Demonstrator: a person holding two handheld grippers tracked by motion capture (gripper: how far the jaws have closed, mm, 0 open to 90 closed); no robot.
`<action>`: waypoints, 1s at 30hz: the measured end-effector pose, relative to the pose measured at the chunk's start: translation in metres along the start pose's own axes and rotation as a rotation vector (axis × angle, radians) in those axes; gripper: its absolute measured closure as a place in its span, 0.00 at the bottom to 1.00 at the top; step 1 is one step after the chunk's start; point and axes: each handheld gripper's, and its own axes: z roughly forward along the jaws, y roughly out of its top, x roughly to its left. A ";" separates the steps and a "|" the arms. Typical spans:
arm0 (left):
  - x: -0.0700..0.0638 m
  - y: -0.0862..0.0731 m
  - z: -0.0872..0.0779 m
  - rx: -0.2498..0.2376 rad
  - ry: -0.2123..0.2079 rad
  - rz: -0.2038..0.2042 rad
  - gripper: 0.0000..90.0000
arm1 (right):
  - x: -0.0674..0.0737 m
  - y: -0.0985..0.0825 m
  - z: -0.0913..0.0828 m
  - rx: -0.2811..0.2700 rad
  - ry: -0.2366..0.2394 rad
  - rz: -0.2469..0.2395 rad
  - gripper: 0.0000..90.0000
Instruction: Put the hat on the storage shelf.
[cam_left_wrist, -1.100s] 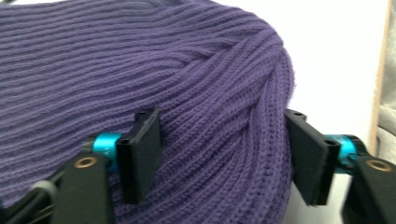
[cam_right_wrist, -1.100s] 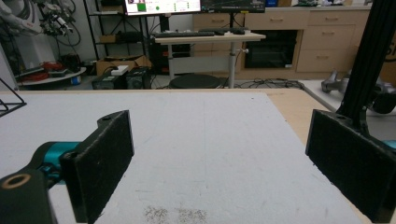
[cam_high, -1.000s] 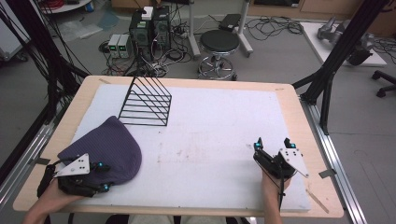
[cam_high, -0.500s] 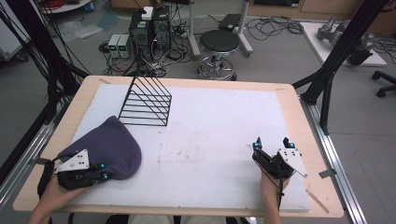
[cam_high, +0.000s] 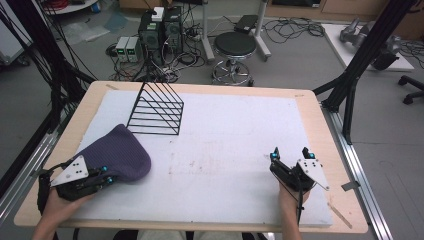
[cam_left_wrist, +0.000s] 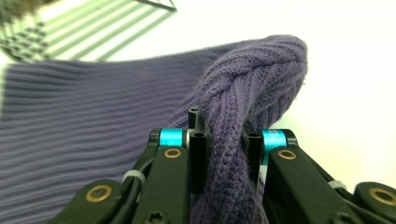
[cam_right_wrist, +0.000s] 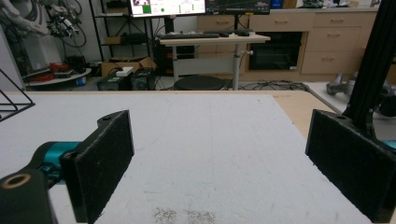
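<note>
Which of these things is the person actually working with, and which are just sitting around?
In use:
purple hat, its edge pinched by the left gripper

Lying about:
wire rack, untouched
right gripper, open over bare table
stool and computers on the floor

Looks like a lab or workshop, black metal frame poles (cam_high: 360, 55) round a wooden table (cam_high: 320, 120), computer boxes (cam_high: 161, 31) and tangled cables (cam_high: 295, 27) on the floor, screens (cam_right_wrist: 201, 6) on a desk (cam_right_wrist: 208, 39), round stool (cam_high: 235, 47)

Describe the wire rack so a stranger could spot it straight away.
Start at the white mat covering the wooden table, then look to its far left corner. The wire rack stands there, just beyond the purple knit hat. It is the only black, see-through frame of thin slanted bars.
</note>
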 end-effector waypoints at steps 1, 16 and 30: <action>0.000 0.001 -0.001 -0.015 0.026 -0.005 0.88 | 0.000 0.000 0.000 -0.001 0.003 -0.002 0.08; 0.005 0.042 -0.017 -0.246 0.233 -0.113 0.88 | 0.003 0.000 -0.001 -0.008 0.004 -0.010 0.08; -0.009 0.090 -0.028 -0.427 0.397 -0.050 0.88 | 0.003 0.000 -0.002 -0.020 0.016 -0.007 0.08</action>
